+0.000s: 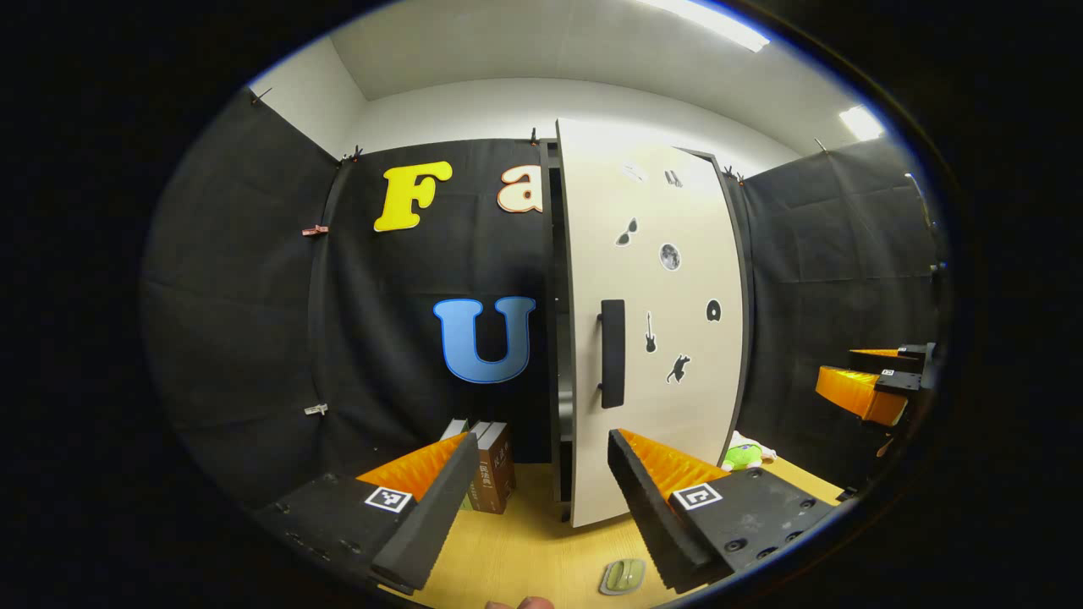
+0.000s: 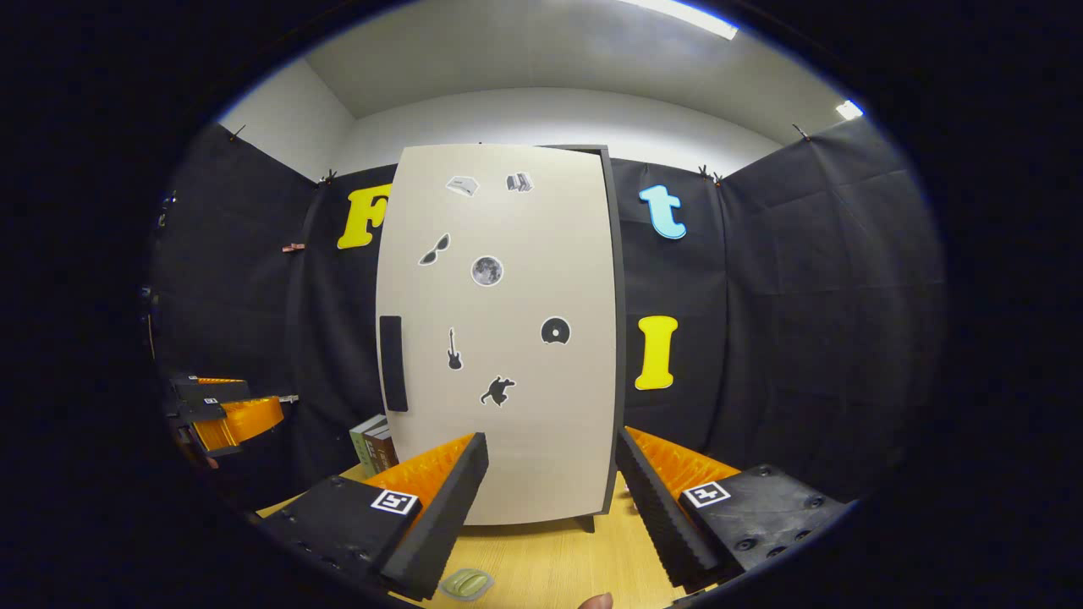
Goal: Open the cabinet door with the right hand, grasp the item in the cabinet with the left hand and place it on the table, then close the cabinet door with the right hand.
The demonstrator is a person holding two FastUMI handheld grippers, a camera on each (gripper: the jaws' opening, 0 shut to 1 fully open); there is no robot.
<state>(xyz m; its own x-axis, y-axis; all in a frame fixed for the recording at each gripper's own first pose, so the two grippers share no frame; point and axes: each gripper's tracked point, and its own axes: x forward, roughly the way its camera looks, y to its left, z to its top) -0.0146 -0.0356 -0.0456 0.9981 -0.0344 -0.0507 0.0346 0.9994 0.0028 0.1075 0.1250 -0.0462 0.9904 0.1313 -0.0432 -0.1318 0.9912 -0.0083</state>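
At far left, books [image 1: 491, 465]. Left gripper [image 1: 541, 440] wide, empty. Cabinet door [image 2: 508, 338] looks shut or nearly so, handle [image 2: 392, 364] on its left edge, contents hidden. Right gripper [image 2: 552, 440] wide, empty. Pale green item [image 2: 467, 584] on table [image 2: 550, 550]. I read this as either pre-opening or already reclosed.

— Left gripper [image 1: 537, 491]? 
— Bottom centre of left gripper view; fingers spread wide, nothing between; also at left edge of right gripper view [image 2: 222, 419].
— Right gripper [image 2: 550, 499]? 
— Bottom centre of right gripper view; fingers parted, holding nothing.
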